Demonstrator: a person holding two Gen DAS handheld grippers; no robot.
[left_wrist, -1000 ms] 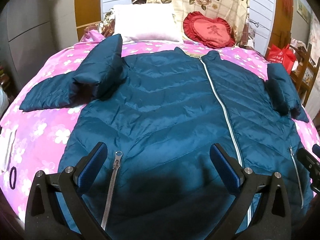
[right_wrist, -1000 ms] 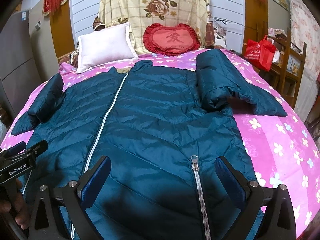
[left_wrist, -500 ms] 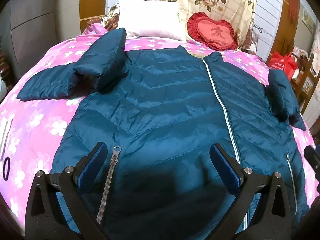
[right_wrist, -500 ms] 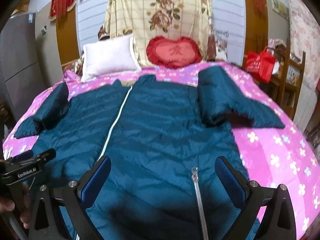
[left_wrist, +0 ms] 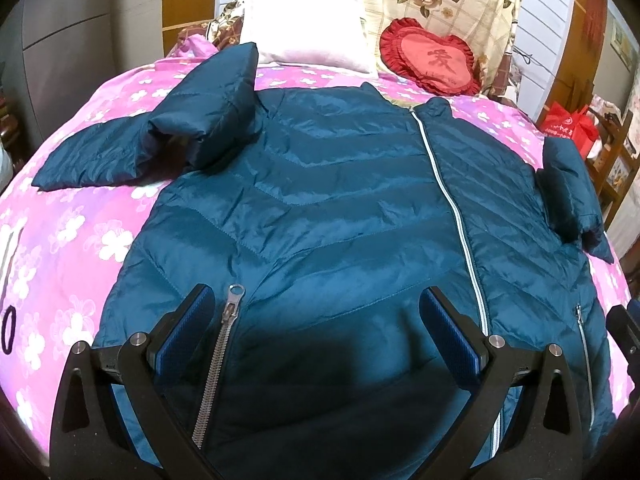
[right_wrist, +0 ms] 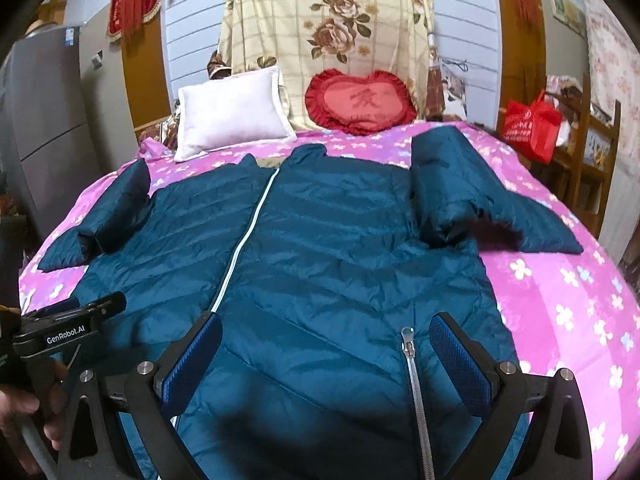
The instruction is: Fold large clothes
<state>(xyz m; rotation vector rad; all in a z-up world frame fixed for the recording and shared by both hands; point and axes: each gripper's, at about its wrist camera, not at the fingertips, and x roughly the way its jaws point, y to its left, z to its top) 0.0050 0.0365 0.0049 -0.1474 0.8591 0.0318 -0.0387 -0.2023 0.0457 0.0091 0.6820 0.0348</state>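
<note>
Pink floral bed (right_wrist: 568, 320), white pillow (right_wrist: 232, 112), red heart cushion (right_wrist: 360, 102), wood shelf (right_wrist: 596, 152) at rt

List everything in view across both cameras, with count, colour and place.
jacket: one, dark teal, spread front-up across the bed, both sleeves bent back on themselves
bedspread: one, pink with white flowers, under the jacket
pillow: one, white, at the head of the bed
heart cushion: one, red, beside the pillow
floral cloth: one, cream with brown roses, hanging behind the cushions
bag: one, red, right of the bed by wooden furniture
cabinet: one, grey, left of the bed
left gripper: one, black with blue pads, open over the jacket's hem
right gripper: one, black with blue pads, open over the hem
hand: one, holding the left gripper's handle
</note>
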